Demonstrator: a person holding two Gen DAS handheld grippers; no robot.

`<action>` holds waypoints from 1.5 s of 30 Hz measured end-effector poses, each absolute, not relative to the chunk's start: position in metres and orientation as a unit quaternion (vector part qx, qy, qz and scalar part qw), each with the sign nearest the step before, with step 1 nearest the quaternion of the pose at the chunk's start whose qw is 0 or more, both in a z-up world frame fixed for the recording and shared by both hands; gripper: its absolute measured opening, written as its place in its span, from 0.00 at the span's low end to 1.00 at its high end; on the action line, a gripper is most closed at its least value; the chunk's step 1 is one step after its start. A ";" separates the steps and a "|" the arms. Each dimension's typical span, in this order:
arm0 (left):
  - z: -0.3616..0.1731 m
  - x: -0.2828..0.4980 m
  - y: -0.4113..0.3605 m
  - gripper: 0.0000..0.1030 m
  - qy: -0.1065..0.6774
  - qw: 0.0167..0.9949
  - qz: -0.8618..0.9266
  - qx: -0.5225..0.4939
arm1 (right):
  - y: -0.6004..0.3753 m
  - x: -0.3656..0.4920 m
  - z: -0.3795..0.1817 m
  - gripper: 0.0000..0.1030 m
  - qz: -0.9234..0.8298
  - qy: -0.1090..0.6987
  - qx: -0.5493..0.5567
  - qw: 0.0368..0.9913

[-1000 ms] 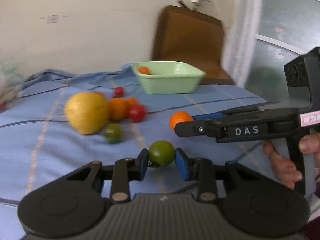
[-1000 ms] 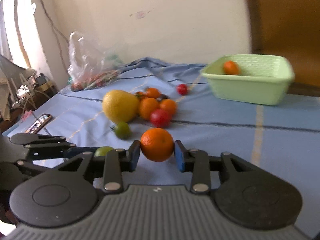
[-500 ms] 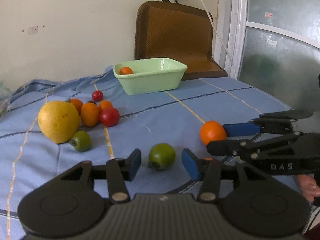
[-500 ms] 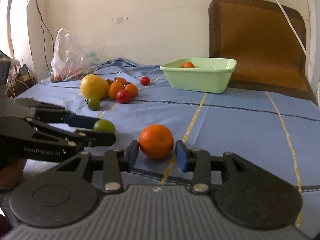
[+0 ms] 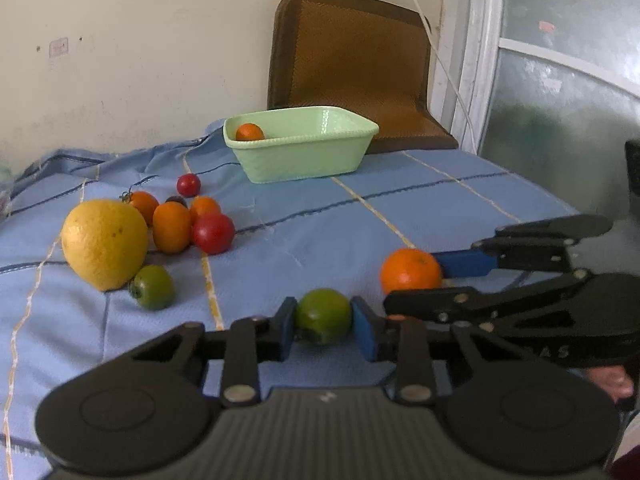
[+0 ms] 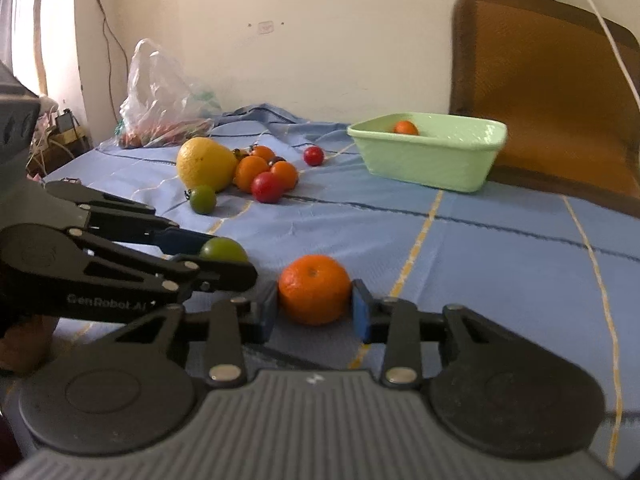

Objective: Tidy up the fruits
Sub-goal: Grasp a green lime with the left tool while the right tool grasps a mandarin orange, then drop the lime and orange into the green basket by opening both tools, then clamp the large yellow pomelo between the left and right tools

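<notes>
My left gripper (image 5: pixel 324 322) has its jaws closing, and the blue pads press on a green tomato (image 5: pixel 323 312) low over the blue cloth. To its right my right gripper (image 5: pixel 412 280) is closing too, its pads against an orange (image 5: pixel 410 272). The right wrist view shows that orange (image 6: pixel 314 286) squeezed between my right gripper's (image 6: pixel 314 314) pads, with the left gripper (image 6: pixel 230 256) and its green tomato (image 6: pixel 222 248) beside it. A light green basket (image 5: pixel 304 160) at the back holds one small orange (image 5: pixel 249 132).
A pile lies at the left: a big yellow fruit (image 5: pixel 104 244), several orange tomatoes, a red tomato (image 5: pixel 213 233), a green tomato (image 5: pixel 153 292) and a small red one (image 5: pixel 188 184). A brown chair (image 5: pixel 352 60) stands behind the basket. A plastic bag (image 6: pixel 164 100) sits at the far left.
Half a second ago both pairs of jaws stood apart around their fruits; now the pads have closed onto the green tomato and the orange. Both hands have shifted slightly across the cloth.
</notes>
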State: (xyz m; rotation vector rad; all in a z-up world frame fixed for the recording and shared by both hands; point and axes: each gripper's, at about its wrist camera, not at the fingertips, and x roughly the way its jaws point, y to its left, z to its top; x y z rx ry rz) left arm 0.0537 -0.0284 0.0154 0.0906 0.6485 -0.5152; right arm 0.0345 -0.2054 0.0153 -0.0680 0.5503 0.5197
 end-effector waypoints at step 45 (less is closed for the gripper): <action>0.050 0.110 0.118 0.62 0.305 0.927 -0.131 -0.172 | -0.153 0.122 0.047 0.39 0.356 0.221 0.003 0.908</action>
